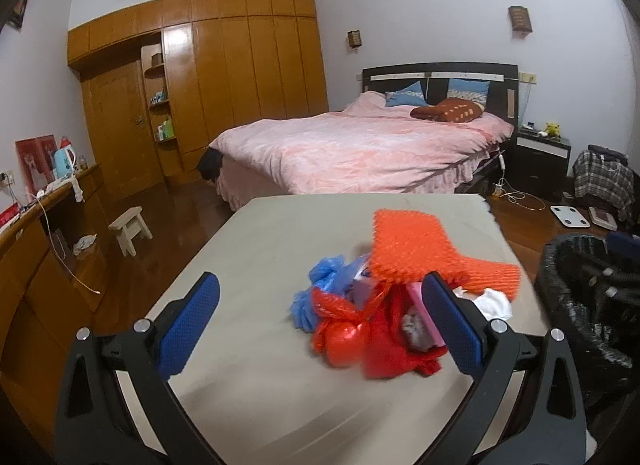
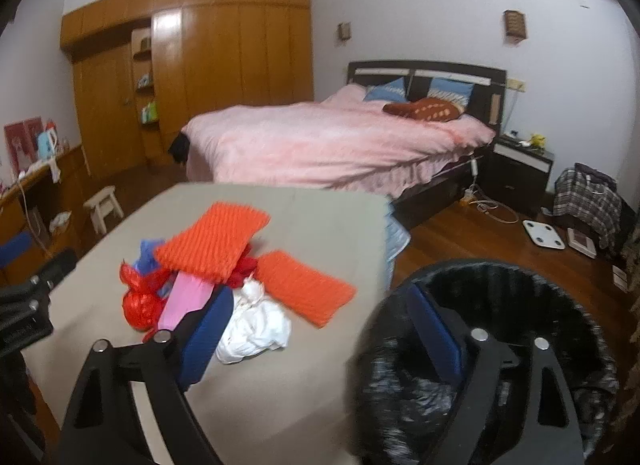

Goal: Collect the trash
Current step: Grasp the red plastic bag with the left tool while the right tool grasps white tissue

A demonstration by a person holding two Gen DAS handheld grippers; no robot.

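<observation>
A pile of trash lies on the beige table (image 1: 248, 393): a red plastic bag (image 1: 360, 341), a blue plastic bag (image 1: 324, 285), orange foam netting (image 1: 416, 253), a pink box (image 1: 424, 313) and a white crumpled wad (image 1: 496, 303). My left gripper (image 1: 320, 325) is open, its right finger against the pile. In the right wrist view the red bag (image 2: 140, 301), the orange netting (image 2: 212, 245), a second orange piece (image 2: 308, 289), the pink box (image 2: 184, 297) and the white wad (image 2: 256, 325) show. My right gripper (image 2: 320, 337) is open and empty, between the table edge and the black-lined bin (image 2: 500, 385).
The bin stands at the table's right side (image 1: 588, 305). Beyond the table (image 2: 320, 225) are a pink bed (image 1: 360, 149), a wooden wardrobe (image 1: 224, 77), a small stool (image 1: 130, 229), a nightstand (image 1: 540, 161) and a scale (image 1: 568, 217) on the wooden floor.
</observation>
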